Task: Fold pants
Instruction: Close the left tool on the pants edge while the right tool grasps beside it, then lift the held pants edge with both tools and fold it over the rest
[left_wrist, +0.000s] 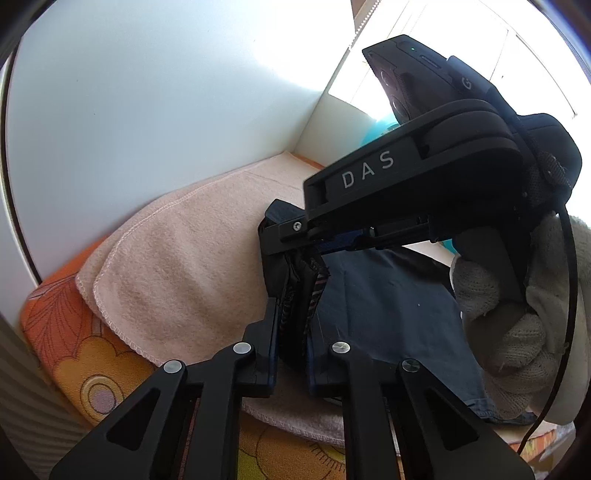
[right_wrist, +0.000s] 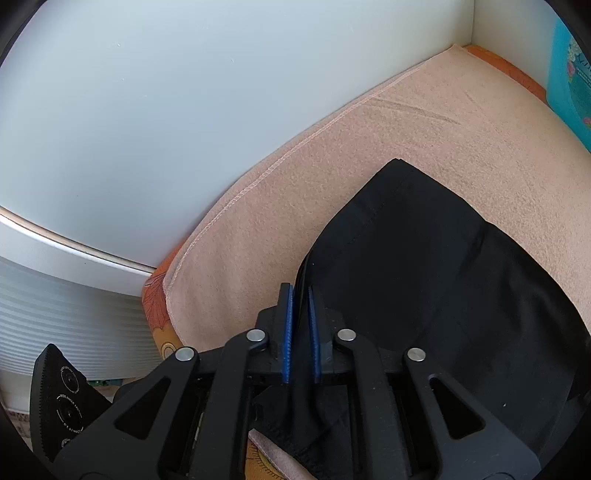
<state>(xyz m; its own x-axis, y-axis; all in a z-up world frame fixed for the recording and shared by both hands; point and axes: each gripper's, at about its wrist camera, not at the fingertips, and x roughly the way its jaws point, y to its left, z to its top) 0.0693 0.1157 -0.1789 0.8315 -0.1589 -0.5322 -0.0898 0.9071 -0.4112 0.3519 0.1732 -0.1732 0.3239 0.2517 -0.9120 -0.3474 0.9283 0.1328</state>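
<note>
The dark navy fabric pants (right_wrist: 443, 280) lie on a pale pink fleece blanket (right_wrist: 424, 140) spread over an orange flower-patterned cushion (left_wrist: 74, 343), near a white wall (left_wrist: 147, 92). The left gripper (left_wrist: 291, 332) is clamped narrow on a bunched fold of the pants' edge. Just beyond it, the right gripper (right_wrist: 300, 317), held by a hand in a white knit glove (left_wrist: 509, 314), stands partly apart, a fold of the dark cloth between its blue pads (right_wrist: 287, 332); whether they press it I cannot tell.

Pink towel (right_wrist: 424, 155) over orange floral cloth (left_wrist: 74, 332), white wall (right_wrist: 166, 110) behind
</note>
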